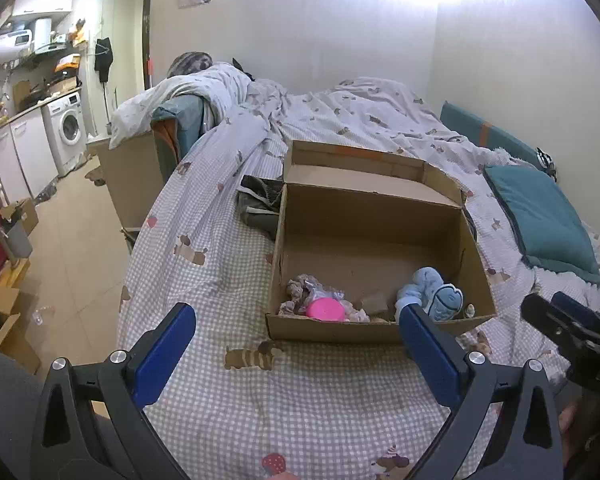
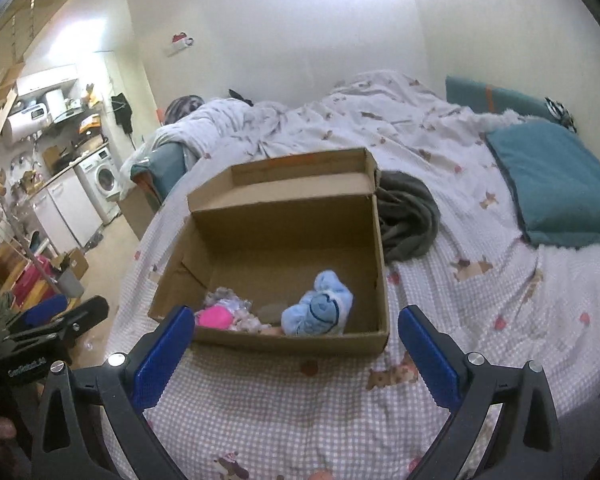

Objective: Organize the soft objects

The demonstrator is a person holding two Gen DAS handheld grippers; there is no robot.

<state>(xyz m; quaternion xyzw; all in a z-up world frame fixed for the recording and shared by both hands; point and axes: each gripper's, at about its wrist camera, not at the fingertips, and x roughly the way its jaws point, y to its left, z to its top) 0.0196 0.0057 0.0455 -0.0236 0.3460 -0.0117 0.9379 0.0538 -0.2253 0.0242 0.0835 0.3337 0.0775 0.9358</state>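
Note:
An open cardboard box (image 1: 360, 216) (image 2: 284, 220) sits on the checked bedsheet. Inside, near its front wall, lie a light blue plush toy (image 1: 432, 292) (image 2: 320, 304), a bright pink round item (image 1: 325, 309) (image 2: 214, 316) and a small frilly doll-like bundle (image 1: 304, 286) (image 2: 236, 304). My left gripper (image 1: 297, 309) hovers just in front of the box, open wide, nothing between its blue pads. My right gripper (image 2: 297, 312) is likewise open and empty before the box's front wall. Each gripper shows at the edge of the other's view: the right gripper (image 1: 572, 328), the left gripper (image 2: 60, 316).
A grey-green garment (image 1: 260, 208) (image 2: 408, 216) lies crumpled behind the box. A teal pillow (image 1: 540, 216) (image 2: 556, 184) rests at the right by the wall. A rumpled duvet (image 1: 340, 112) covers the bed's far end. Left of the bed are floor, cardboard boxes and a washing machine (image 1: 66, 128).

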